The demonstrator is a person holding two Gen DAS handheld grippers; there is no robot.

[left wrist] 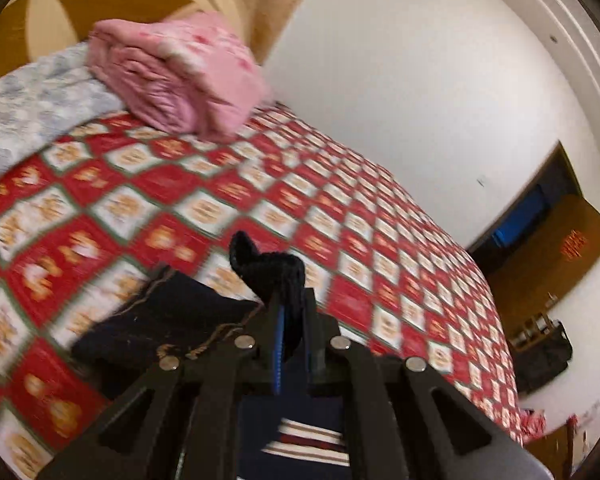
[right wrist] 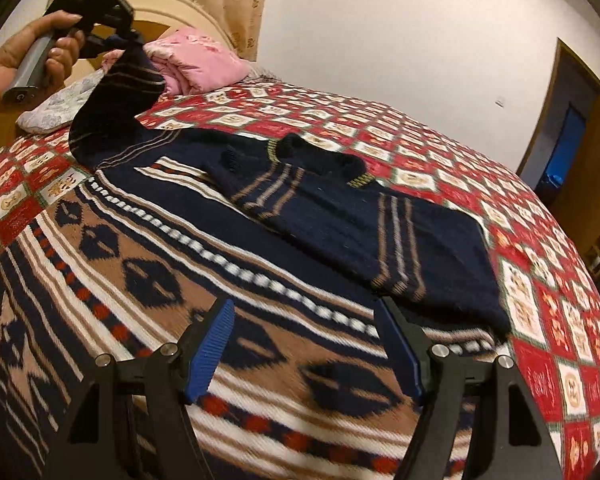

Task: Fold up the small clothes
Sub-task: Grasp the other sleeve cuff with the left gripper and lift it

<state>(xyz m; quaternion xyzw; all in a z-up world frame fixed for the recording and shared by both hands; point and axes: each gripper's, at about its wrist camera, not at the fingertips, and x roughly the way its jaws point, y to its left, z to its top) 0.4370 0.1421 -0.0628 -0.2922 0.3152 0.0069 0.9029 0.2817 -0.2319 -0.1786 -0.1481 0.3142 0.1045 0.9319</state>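
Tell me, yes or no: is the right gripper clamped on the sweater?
No. The right gripper stands open above the sweater, nothing between its blue pads.

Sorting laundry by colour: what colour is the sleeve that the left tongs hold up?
Dark navy with thin tan stripes; the sleeve shows best in the right wrist view.

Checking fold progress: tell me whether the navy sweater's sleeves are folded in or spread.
One is folded: it lies across the navy sweater. The left gripper holds the other sleeve up.
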